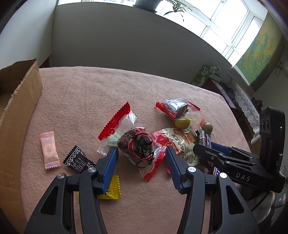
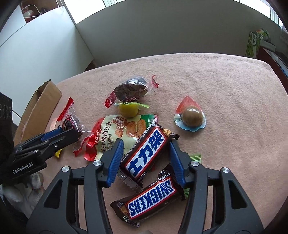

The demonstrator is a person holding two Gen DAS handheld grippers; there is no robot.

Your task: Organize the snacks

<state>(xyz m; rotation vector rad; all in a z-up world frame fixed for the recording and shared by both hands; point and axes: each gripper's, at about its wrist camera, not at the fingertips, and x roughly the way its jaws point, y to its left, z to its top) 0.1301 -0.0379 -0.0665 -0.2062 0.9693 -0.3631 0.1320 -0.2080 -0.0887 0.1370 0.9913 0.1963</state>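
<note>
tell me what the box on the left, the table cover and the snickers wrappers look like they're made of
Box: brown corrugated cardboard, matte, with a ragged torn edge.
Table cover: pink fuzzy cloth, likely fleece or felt; napped and unshiny.
Snickers wrappers: glossy plastic film, probably foil-lined; they catch the light and have crimped, zigzag-cut ends.

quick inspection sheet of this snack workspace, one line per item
surface: pink blanket covers the table
job's things: red-wrapped date snack, Snickers bars, yellow jelly cup, brown jelly cup, small candies scattered
clutter: cardboard box at left edge
grippers: left gripper straddles the date snack, contact unclear; right gripper around upper Snickers bar, grip unclear
cables: nothing seen
surroundings: windows, potted plant, wall map
</note>
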